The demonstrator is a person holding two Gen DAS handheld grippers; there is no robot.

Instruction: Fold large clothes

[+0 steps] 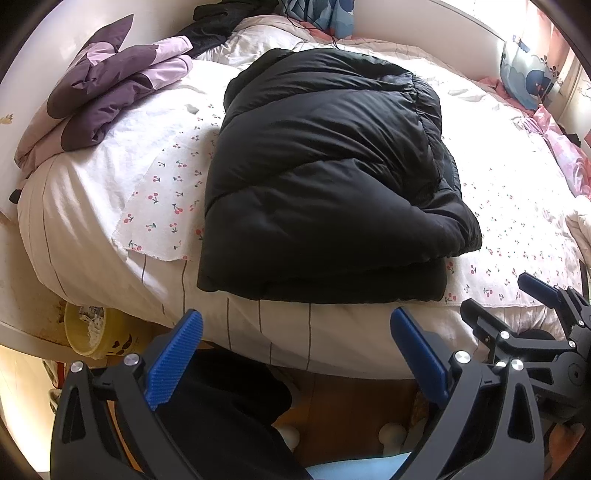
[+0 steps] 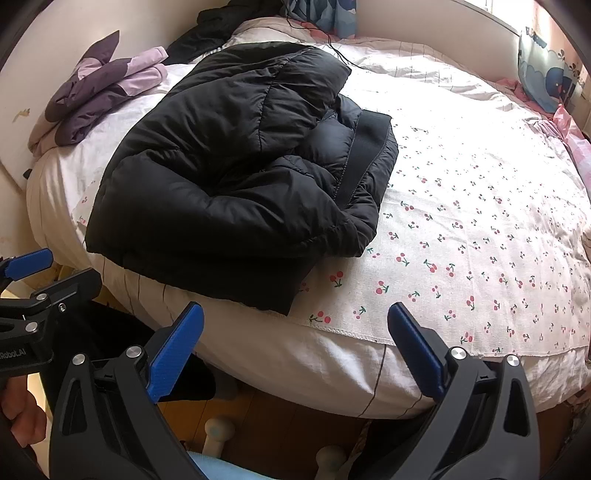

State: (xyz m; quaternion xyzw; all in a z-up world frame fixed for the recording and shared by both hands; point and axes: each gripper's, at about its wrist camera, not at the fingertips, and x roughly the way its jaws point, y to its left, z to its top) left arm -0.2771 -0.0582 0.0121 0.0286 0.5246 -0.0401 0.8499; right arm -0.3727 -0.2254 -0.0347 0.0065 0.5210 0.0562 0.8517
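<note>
A black puffer jacket [image 1: 325,177] lies folded into a thick bundle on the bed, near its front edge; it also shows in the right wrist view [image 2: 236,177]. My left gripper [image 1: 295,332] is open and empty, held off the bed's front edge just below the jacket. My right gripper [image 2: 295,325] is open and empty, off the front edge to the right of the jacket; it also shows in the left wrist view [image 1: 517,295]. The left gripper shows at the left edge of the right wrist view [image 2: 40,277].
A cherry-print cloth [image 2: 461,229] covers the white bed [image 2: 314,354]. A folded purple jacket [image 1: 110,96] lies at the back left. Dark clothes [image 1: 214,22] and blue pillows [image 1: 528,77] lie at the back. A yellow bin [image 1: 88,332] stands on the floor at left.
</note>
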